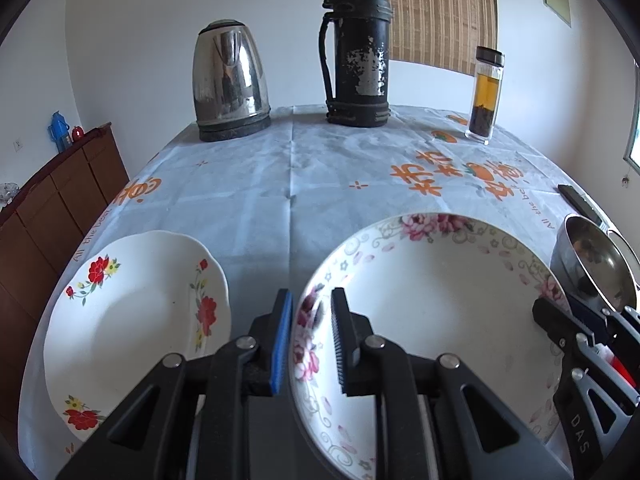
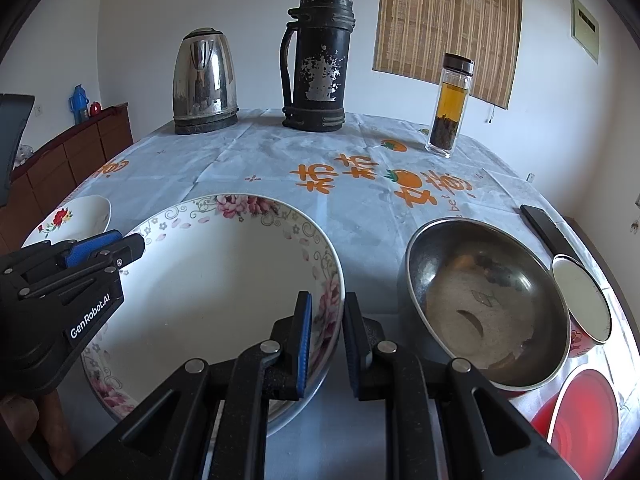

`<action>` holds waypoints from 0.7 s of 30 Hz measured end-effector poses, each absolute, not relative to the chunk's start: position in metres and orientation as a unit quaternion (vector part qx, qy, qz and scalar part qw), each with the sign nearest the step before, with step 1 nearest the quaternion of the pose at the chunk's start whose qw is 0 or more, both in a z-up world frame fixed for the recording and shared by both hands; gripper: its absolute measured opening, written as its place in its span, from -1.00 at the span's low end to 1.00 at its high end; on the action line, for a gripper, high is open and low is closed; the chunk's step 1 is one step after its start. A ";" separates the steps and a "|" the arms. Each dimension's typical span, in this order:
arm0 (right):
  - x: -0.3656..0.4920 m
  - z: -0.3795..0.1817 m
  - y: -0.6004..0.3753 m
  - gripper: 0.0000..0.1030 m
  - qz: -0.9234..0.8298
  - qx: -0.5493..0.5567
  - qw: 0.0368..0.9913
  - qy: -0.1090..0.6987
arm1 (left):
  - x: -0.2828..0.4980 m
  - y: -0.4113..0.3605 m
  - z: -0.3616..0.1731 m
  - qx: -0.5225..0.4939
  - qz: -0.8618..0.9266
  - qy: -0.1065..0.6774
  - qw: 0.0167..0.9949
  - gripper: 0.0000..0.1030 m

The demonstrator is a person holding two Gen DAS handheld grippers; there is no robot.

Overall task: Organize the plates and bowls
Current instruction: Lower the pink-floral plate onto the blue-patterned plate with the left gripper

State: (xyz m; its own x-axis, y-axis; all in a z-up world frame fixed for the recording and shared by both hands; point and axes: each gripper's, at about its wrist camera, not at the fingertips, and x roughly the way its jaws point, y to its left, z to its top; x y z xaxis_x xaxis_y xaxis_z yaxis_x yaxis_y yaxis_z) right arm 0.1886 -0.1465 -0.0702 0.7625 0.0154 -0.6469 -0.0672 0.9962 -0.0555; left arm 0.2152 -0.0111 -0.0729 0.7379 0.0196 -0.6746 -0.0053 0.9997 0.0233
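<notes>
Honestly, both hand-held grippers, left [image 1: 312, 336] and right [image 2: 326, 340], pinch opposite rims of the pink-flowered plate [image 2: 224, 280] near the table's front edge; uneven lifting could tip it into the steel bowl [image 2: 484, 300].

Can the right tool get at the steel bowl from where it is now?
Probably yes, but not at once: the right tool straddles the pink-flowered plate's rim and must let go first. The steel bowl sits just to its right, with nothing between them.

Table [image 2: 280, 152] under printed cloth carries kettle [image 2: 204, 80], flask [image 2: 318, 60], tea bottle [image 2: 450, 106], two floral plates [image 1: 132, 320] [image 2: 224, 292], steel bowl [image 2: 484, 304].
</notes>
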 end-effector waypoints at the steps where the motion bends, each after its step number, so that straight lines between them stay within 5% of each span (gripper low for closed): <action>1: 0.188 -0.070 -0.146 -0.65 0.022 -0.038 0.938 0.344 | 0.215 -0.011 -0.073 0.010 0.007 0.362 0.932 -0.69; 21: 0.185 -0.068 -0.143 -0.65 0.014 -0.048 0.941 0.334 | 0.215 -0.011 -0.073 0.009 0.006 0.361 0.932 -0.69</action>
State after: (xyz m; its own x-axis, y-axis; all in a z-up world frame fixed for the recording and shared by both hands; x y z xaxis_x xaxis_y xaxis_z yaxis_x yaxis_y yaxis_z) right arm 0.1848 -0.1428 -0.0678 0.7767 -0.0057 -0.6298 -0.0582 0.9950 -0.0809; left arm 0.2148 -0.0113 -0.0730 0.7388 0.0175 -0.6737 -0.0049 0.9998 0.0206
